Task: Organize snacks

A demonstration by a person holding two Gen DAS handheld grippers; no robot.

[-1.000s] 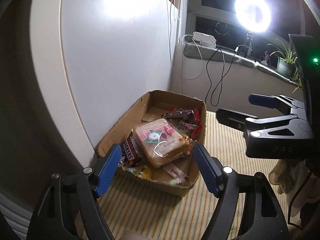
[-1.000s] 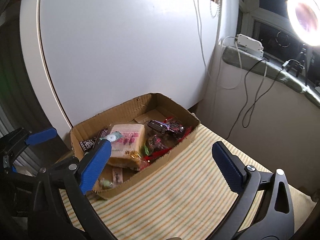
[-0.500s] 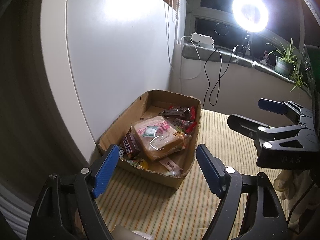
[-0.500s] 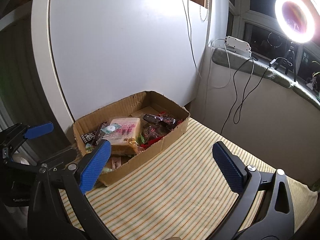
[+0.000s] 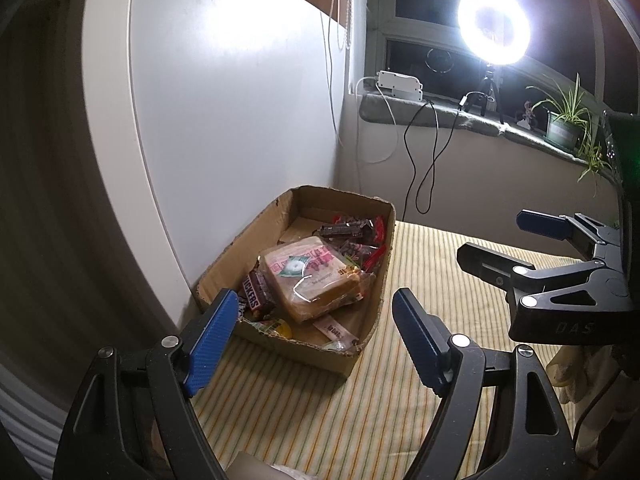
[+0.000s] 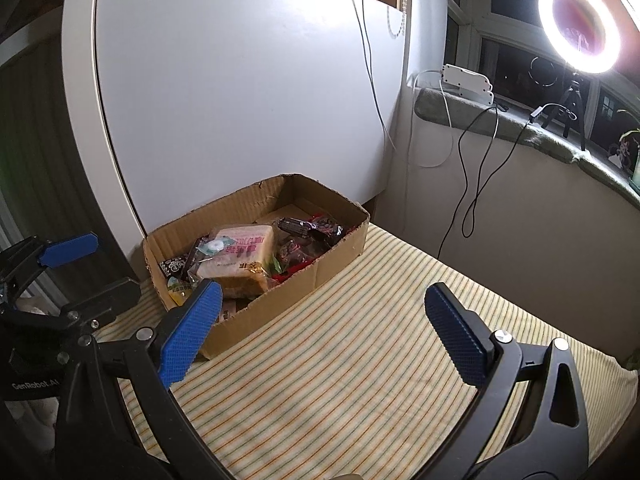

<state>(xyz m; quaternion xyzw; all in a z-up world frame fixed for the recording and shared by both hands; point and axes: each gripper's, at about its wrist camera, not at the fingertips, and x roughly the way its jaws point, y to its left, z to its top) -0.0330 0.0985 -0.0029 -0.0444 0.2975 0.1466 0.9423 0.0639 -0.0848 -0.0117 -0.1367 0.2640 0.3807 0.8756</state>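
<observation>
Cardboard box (image 5: 372,280) sits on the striped cloth (image 5: 360,400), its far long side against the white panel (image 5: 240,120). Box long axis runs from the near-left of the left wrist view away toward the corner under the window sill (image 5: 480,120); in the right wrist view the same axis runs lower-left to upper-right. Inside the box: wrapped bread loaf (image 5: 316,280) on top of the pile, lying tilted, its long side roughly along the box's long axis, printed face up. Chocolate bar (image 5: 254,294) just beside the loaf on the panel side, partly tucked under it. Dark and red wrapped candies (image 5: 356,232) at the far end of the box, small sachets (labels too small to read) at the near end. Left gripper (image 5: 312,336) hangs above the cloth just short of the box's near end, jaws spread wide, nothing between them. Right gripper (image 6: 324,332) over the cloth, near the box's long open side, jaws also wide apart and holding nothing. Each gripper shows at the edge of the other's view, well apart. Ring light (image 6: 580,24) glowing on the sill, potted plant (image 5: 564,120) further along it, black cables (image 6: 476,172) hanging down the wall.
</observation>
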